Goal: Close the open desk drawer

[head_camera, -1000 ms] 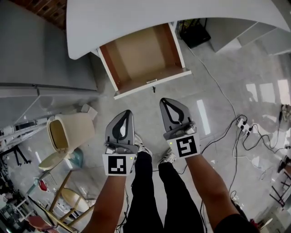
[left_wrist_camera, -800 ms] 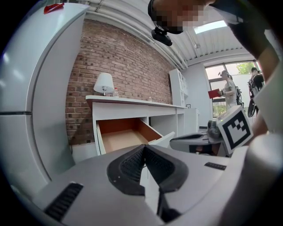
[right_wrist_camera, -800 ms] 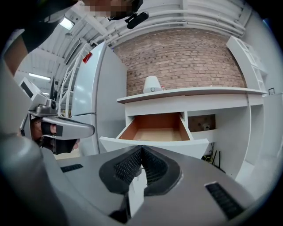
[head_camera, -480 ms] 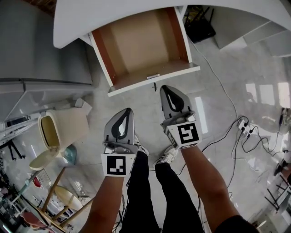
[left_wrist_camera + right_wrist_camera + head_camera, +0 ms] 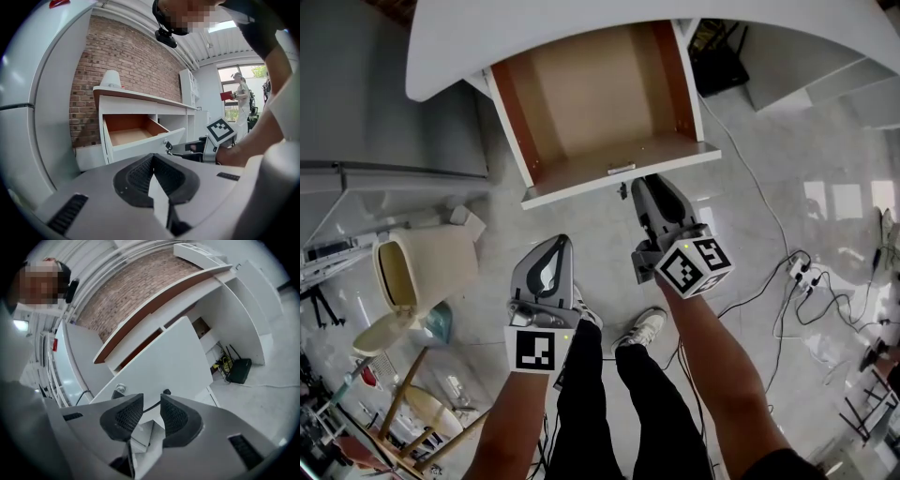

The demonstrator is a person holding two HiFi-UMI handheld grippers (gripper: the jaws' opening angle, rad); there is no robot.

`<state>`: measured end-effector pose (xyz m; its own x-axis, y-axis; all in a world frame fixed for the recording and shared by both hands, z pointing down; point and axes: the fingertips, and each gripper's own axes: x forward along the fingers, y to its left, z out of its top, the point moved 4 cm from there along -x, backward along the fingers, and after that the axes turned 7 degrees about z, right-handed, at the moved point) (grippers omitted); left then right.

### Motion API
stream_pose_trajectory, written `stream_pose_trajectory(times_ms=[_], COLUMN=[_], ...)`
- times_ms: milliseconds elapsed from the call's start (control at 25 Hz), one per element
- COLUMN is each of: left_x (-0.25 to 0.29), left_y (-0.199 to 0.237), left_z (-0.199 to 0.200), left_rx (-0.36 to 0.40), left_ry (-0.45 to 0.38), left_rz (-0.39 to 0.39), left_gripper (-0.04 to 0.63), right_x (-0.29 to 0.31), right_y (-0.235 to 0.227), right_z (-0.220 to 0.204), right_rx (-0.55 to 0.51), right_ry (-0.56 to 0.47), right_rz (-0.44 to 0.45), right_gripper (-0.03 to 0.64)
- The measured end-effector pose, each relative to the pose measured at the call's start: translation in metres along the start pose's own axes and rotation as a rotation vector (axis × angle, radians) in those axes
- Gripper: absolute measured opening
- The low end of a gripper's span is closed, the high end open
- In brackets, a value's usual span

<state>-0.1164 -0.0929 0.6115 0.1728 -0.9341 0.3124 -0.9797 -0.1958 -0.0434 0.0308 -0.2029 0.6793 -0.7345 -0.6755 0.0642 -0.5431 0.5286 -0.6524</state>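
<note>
Below the white desk top (image 5: pixel 534 28), the drawer (image 5: pixel 591 94) stands pulled out toward the person, its front panel running crosswise. Left gripper (image 5: pixel 557 246): jaws pressed together, nothing held, well short of it. Right gripper (image 5: pixel 639 185): jaws just been opening, parted beside the handle (image 5: pixel 622 169), not gripping. Only the head view shows the brown interior; the right gripper view shows the white front.

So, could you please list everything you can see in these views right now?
desk: one, white, top of head view
drawer: one, white front, brown inside, open
handle: one, silver, drawer front
bin: one, cream, floor left
black box: one, under desk
power strip: one, white, floor right
chairs: at least two, wooden-legged, bottom left
legs: two, black trousers
left tongs: one, grey, shut, empty
right tongs: one, grey, jaws just opening, nothing between them, by handle
</note>
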Motion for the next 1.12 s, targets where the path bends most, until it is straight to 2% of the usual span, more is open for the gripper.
stream_pose_trajectory(times_ms=[120, 280, 560, 880, 1080, 1120], left_x=[0.000, 0.001, 0.002, 0.001, 0.001, 0.001], left_y=[0.002, 0.004, 0.007, 0.008, 0.007, 0.007], left_z=[-0.002, -0.004, -0.005, -0.011, -0.012, -0.012], left_rx=[0.009, 0.014, -0.003, 0.000, -0.004, -0.005], left_ry=[0.001, 0.003, 0.003, 0.016, 0.017, 0.017], left_rz=[-0.001, -0.004, 0.001, 0.003, 0.006, 0.006], left_gripper=[0.006, 0.006, 0.006, 0.006, 0.006, 0.006], right_x=[0.007, 0.016, 0.021, 0.029, 0.029, 0.029], right_y=[-0.007, -0.011, -0.020, -0.021, -0.020, -0.021], right_z=[-0.003, -0.005, -0.008, -0.007, -0.007, -0.007], right_rx=[0.107, 0.190, 0.340, 0.376, 0.408, 0.406], right_ry=[-0.018, -0.035, -0.075, -0.086, -0.095, -0.092], right_rz=[0.030, 0.057, 0.086, 0.142, 0.166, 0.162], right_gripper=[0.112, 0.144, 0.146, 0.146, 0.105, 0.079])
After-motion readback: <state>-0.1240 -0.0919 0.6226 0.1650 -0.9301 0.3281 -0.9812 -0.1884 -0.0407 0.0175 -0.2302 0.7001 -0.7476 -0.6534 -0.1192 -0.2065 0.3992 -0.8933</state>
